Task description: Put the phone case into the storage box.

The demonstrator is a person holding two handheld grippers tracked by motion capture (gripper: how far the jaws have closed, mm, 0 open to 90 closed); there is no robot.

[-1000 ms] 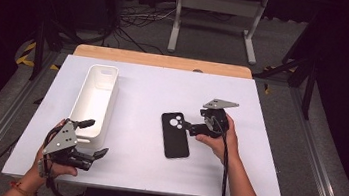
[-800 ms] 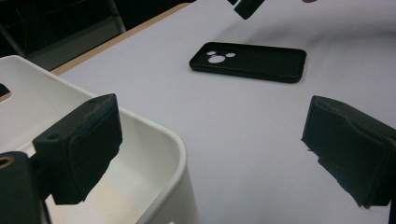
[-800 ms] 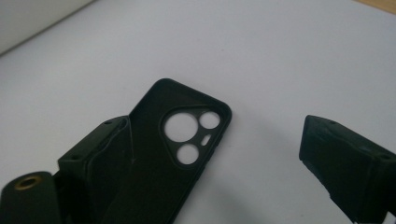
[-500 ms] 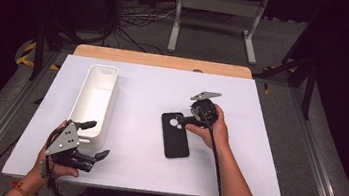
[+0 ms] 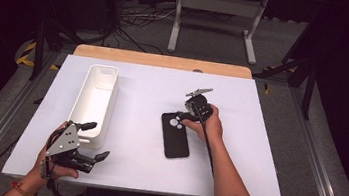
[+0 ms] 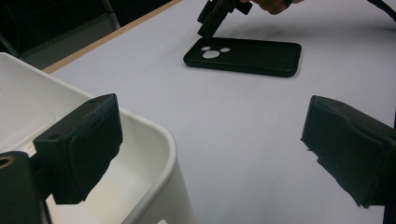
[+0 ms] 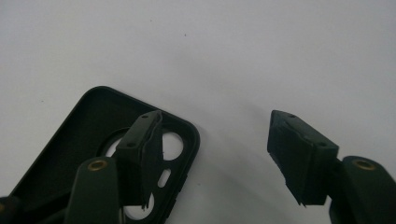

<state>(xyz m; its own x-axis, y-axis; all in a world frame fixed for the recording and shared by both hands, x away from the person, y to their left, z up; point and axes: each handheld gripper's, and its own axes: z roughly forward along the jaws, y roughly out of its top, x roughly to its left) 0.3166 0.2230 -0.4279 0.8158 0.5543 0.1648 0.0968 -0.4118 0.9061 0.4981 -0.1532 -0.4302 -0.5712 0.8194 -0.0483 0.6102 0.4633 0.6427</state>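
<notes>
I have the right gripper [image 5: 184, 115] tipped down over the camera-hole end of the black phone case [image 5: 175, 135], which lies flat on the white table [image 5: 256, 153]. Its jaws have just been closing: one sits inside the case, the other outside its rim on the table. I think they aren't pressing yet. My left gripper [image 5: 96, 143] rests wide open, empty, beside the white bin [image 5: 92, 99].
</notes>
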